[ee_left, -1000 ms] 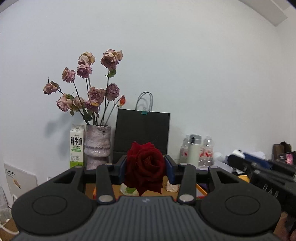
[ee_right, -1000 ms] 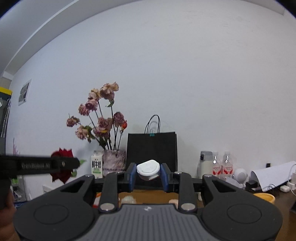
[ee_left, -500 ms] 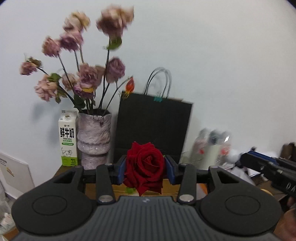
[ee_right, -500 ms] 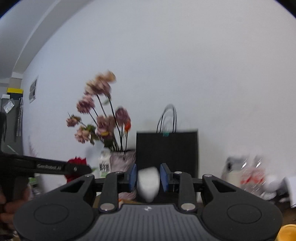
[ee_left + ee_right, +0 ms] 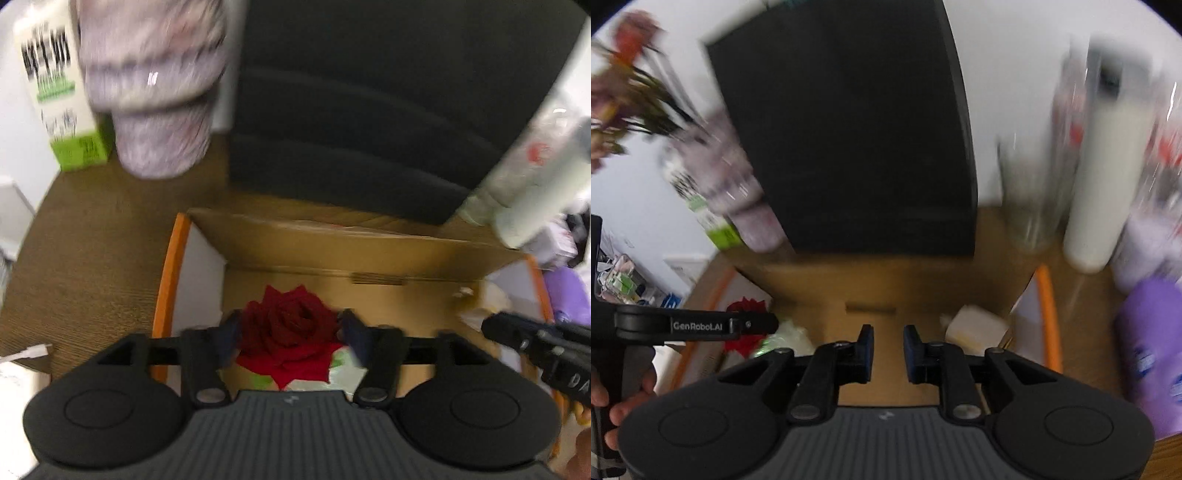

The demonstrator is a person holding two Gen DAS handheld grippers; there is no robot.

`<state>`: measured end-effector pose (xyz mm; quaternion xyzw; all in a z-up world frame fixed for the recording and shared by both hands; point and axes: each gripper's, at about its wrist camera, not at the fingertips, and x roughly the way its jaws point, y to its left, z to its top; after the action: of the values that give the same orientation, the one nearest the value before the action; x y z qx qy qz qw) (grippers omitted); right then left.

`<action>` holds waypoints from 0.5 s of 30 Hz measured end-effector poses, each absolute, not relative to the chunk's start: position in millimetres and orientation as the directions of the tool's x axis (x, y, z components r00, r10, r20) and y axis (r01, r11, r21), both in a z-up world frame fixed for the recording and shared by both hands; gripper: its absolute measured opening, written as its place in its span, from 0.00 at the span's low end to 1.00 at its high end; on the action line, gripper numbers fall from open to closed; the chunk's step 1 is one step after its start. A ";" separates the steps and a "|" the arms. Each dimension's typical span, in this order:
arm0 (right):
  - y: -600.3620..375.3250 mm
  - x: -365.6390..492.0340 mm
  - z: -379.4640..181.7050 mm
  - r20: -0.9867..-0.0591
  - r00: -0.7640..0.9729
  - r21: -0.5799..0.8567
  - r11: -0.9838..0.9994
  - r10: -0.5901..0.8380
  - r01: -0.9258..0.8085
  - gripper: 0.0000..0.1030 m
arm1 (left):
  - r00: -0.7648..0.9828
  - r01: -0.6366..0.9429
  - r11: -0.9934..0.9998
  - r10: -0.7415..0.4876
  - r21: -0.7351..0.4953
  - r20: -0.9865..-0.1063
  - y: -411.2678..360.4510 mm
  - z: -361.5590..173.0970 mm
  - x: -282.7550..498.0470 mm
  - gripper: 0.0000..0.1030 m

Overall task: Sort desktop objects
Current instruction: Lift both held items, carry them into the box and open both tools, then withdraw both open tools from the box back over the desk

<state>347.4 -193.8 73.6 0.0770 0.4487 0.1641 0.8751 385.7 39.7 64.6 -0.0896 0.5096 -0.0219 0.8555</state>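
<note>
A red rose (image 5: 291, 328) hangs over the open cardboard box (image 5: 332, 243), between the pads of my left gripper (image 5: 290, 332). Its jaws are opening and stand just clear of the petals on both sides. My right gripper (image 5: 888, 347) points down into the same box (image 5: 871, 284). Its jaws are closing, with a narrow gap and nothing between them. A small white container (image 5: 975, 326) lies in the box to the right of its fingers. The left gripper (image 5: 701, 325) and the rose (image 5: 742, 314) show at the left of the right wrist view. The right gripper (image 5: 535, 343) shows at the right of the left wrist view.
A black paper bag (image 5: 369, 92) stands right behind the box. A mottled vase (image 5: 155, 92) and a milk carton (image 5: 59, 85) are at the back left. A white bottle (image 5: 1108, 166) and a purple bottle (image 5: 1145, 350) crowd the right. A person's hand (image 5: 613, 402) holds the left gripper's handle.
Both grippers swung down from facing the wall to over the box. The left jaws spread away from the rose. The white container left the right jaws, which then narrowed.
</note>
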 end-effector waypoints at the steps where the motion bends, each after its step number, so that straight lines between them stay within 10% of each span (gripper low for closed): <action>1: -189.9 357.8 61.4 -0.783 0.512 0.285 0.936 0.352 -0.208 0.17 | 0.501 -0.039 0.982 -0.140 -0.185 -0.854 39.9 65.1 385.2 0.88; 6: -179.9 380.9 25.5 -0.845 0.423 0.284 0.945 0.327 -0.164 0.66 | 0.461 0.013 0.978 -0.193 -0.210 -0.866 32.5 75.3 381.6 1.00; 15: -188.1 354.0 55.8 -0.830 0.483 0.230 0.960 0.279 -0.160 0.76 | 0.499 0.020 0.975 -0.203 -0.223 -0.842 37.1 126.5 349.4 1.00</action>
<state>354.0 -188.1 55.8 0.0608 0.4920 0.1277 0.8590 349.4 37.1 126.5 -0.0924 0.4961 -0.0648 0.8609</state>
